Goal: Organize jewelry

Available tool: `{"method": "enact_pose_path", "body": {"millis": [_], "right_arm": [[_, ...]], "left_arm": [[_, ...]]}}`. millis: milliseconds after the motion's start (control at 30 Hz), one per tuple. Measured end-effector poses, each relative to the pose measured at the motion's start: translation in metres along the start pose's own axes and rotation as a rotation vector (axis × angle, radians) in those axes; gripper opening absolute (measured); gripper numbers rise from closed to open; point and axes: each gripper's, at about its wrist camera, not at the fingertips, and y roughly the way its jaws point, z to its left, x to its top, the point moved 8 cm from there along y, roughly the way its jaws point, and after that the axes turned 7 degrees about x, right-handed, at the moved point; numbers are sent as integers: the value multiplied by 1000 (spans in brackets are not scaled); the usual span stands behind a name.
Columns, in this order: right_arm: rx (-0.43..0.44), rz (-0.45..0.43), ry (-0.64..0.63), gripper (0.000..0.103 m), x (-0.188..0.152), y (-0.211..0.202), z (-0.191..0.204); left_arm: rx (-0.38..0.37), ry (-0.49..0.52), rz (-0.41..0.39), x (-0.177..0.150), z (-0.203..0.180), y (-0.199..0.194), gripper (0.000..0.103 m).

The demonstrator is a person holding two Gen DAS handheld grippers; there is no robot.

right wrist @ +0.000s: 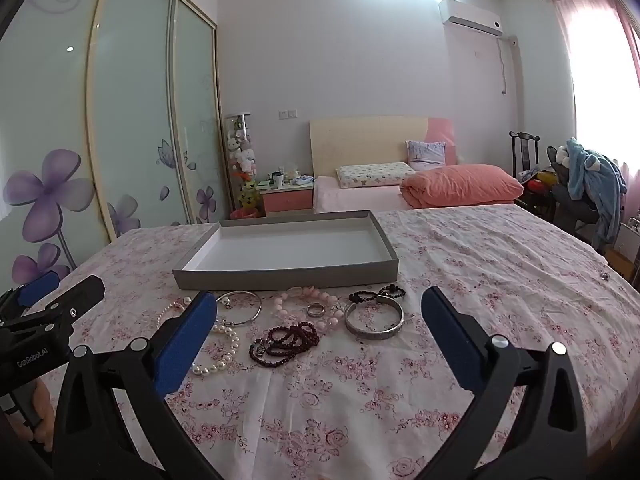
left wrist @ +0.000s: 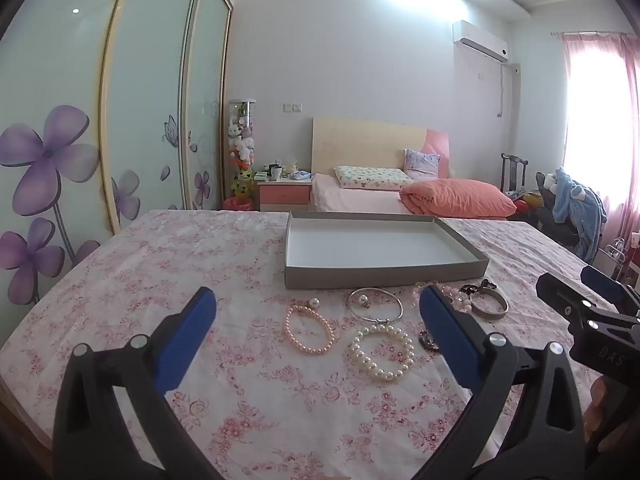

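Floral cloth [right wrist: 460,280] covers the table at frame bottom, where the grey tray [right wrist: 288,278] sits mid-frame holding nothing. Bracelets, among them the pearl bracelet [left wrist: 382,354] and silver bangle [right wrist: 374,318], lie just below it, none sorted yet. Left gripper [left wrist: 318,334] and right gripper [right wrist: 320,338] hover with jaws spread, grasping nothing.

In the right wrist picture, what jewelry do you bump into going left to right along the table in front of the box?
White pearl bracelet → thin silver bangle → dark red bead strand → small silver ring → wide silver bangle.
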Motion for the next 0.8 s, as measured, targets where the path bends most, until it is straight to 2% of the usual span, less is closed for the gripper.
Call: {"method": "enact_pose_path", "body": {"millis": [800], "right_arm": [[-1, 2, -1, 101, -1, 1, -2]], "left_arm": [[0, -2, 3, 0, 0, 0, 99]]}}
